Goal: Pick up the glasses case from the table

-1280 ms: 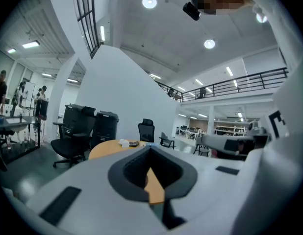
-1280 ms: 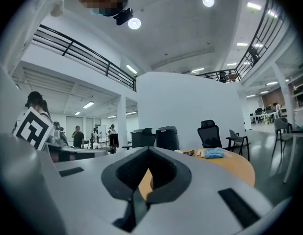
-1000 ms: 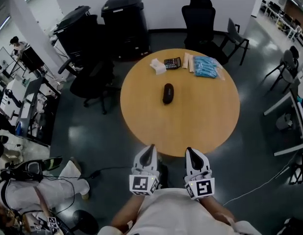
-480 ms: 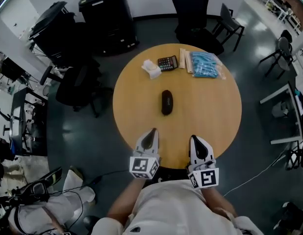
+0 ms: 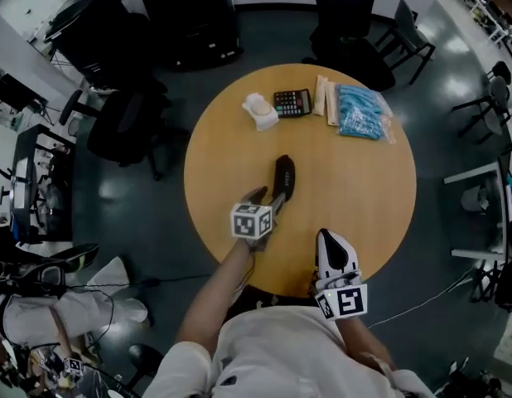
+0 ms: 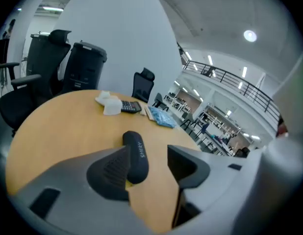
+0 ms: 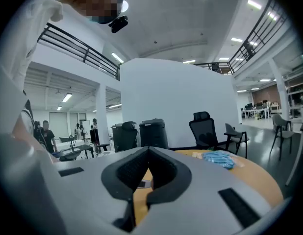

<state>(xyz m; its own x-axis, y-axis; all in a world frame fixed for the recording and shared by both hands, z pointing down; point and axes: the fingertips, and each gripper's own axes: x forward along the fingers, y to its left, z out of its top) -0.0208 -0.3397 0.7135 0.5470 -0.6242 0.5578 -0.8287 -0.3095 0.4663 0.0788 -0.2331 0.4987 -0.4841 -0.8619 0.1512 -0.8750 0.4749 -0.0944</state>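
The black glasses case [image 5: 283, 177] lies near the middle of the round wooden table [image 5: 364, 189]. My left gripper [image 5: 268, 196] has reached over the table to the case's near end. In the left gripper view its jaws are opening, and the case [image 6: 137, 153] lies between them close to the left finger [image 6: 110, 173], which hides part of it. The pads do not press on the case. At the table's near edge my right gripper [image 5: 333, 254] is shut with nothing in it. The right gripper view shows its fingertips [image 7: 141, 153] meeting.
At the table's far side lie a white object [image 5: 260, 110], a calculator [image 5: 292, 103], a pale packet [image 5: 325, 99] and a blue bag [image 5: 359, 112]. Black office chairs [image 5: 123, 127] and dark bins [image 5: 190, 19] ring the table.
My left gripper has gone forward and down from the table's near edge to the case, and its jaws have parted. The right gripper has edged over the table's rim.
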